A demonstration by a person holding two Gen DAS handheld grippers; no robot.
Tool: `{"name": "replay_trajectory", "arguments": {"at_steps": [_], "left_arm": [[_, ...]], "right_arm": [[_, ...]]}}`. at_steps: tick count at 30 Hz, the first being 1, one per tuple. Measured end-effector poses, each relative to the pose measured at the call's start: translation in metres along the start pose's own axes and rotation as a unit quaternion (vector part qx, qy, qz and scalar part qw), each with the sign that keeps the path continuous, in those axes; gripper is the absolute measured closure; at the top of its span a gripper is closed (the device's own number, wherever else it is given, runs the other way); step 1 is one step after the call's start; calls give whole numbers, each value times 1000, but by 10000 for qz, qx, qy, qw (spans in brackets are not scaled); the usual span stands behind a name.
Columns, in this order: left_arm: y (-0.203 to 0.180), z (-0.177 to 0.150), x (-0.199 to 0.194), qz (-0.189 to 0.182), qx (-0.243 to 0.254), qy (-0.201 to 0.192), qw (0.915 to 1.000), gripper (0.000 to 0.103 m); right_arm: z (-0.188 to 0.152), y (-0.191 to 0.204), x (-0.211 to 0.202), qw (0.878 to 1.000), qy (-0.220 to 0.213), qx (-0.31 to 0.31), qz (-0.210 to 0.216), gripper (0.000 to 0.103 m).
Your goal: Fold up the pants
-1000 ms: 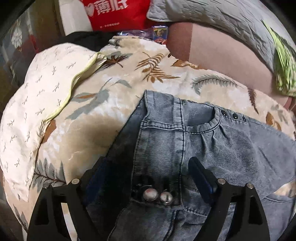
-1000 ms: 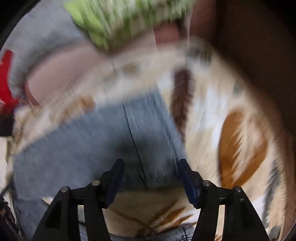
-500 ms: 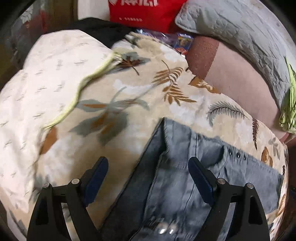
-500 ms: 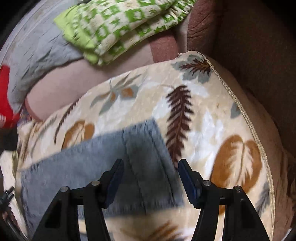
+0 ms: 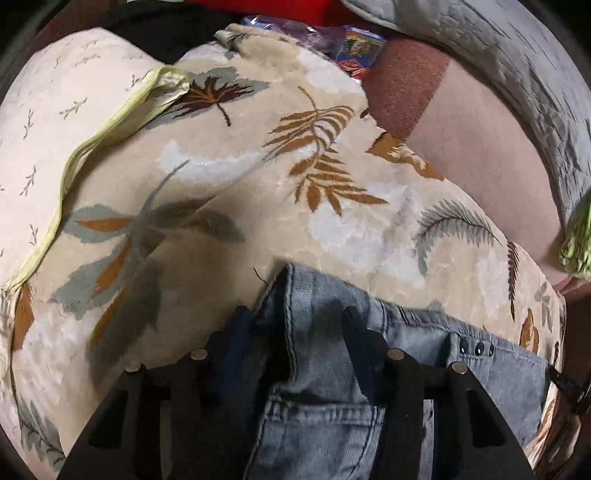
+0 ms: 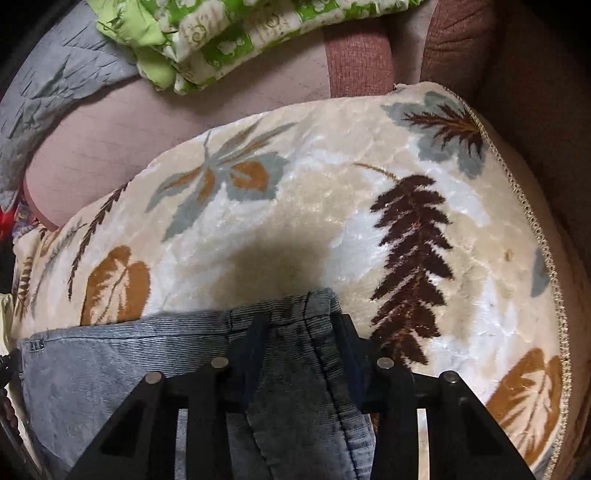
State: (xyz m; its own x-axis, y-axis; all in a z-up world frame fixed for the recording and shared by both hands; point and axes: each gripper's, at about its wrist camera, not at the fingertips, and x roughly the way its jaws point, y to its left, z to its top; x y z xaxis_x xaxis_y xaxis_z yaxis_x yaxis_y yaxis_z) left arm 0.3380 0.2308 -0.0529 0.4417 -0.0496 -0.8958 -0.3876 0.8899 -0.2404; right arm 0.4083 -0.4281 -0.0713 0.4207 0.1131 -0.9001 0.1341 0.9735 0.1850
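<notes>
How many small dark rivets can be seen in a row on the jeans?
3, in the left wrist view: rivets side by side on the jeans, right of the left tool. Others may be hidden.

The grey-blue denim pants (image 5: 332, 369) lie flat on the leaf-patterned blanket (image 5: 229, 192), their stitched waistband corner and back pocket visible, and three small dark studs near one edge.

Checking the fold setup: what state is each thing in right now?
jeans: lying on the leaf blanket, waistband corner between the left tongs.
left tongs: open, straddling the denim.
right tongs: open, straddling a seamed edge.
green patterned cloth: crumpled.
</notes>
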Motion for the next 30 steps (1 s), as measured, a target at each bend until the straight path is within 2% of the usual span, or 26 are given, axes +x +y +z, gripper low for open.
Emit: {"name": "replay_trajectory", "arguments": {"at_steps": [6, 8, 11, 13, 15, 17, 19, 20, 21, 22, 30], "left_arm": [[0, 4, 3, -63, -32, 4, 10000, 52], [-1, 7, 1, -59, -43, -44, 10000, 65], [-3, 10, -4, -170, -4, -158, 9997, 65], [-5, 12, 2, -188, 7, -60, 9998, 65], [-6, 12, 12, -175, -30, 111, 9998, 65], [-9, 11, 15, -157, -3, 87, 9998, 65], [-13, 12, 15, -129, 96, 87, 9998, 65], [-15, 12, 14, -116, 145, 89, 9998, 81], [-16, 13, 15, -115, 181, 138, 9997, 97], [-17, 14, 15, -123, 173, 158, 9996, 100], [-21, 12, -20, -386, 229, -194, 9988, 101]], "right_arm": [[1, 0, -1, 10000, -8, -30, 36, 62], [2, 0, -1, 10000, -8, 9, 42, 62], [3, 0, -9, 9998, -82, 97, 141, 62], [3, -1, -15, 9997, -129, 81, 210, 62], [3, -2, -10, 9999, -28, 52, 100, 62], [4, 0, 1, 9999, 93, 44, 34, 62], [5, 4, 4, 10000, 18, -17, -17, 63], [5, 4, 4, 10000, -3, -49, -56, 67], [5, 5, 4, 9999, -40, -78, -133, 78], [6, 5, 4, 9998, -50, -85, -176, 86], [2, 5, -28, 9991, -421, 19, -89, 88]]}}
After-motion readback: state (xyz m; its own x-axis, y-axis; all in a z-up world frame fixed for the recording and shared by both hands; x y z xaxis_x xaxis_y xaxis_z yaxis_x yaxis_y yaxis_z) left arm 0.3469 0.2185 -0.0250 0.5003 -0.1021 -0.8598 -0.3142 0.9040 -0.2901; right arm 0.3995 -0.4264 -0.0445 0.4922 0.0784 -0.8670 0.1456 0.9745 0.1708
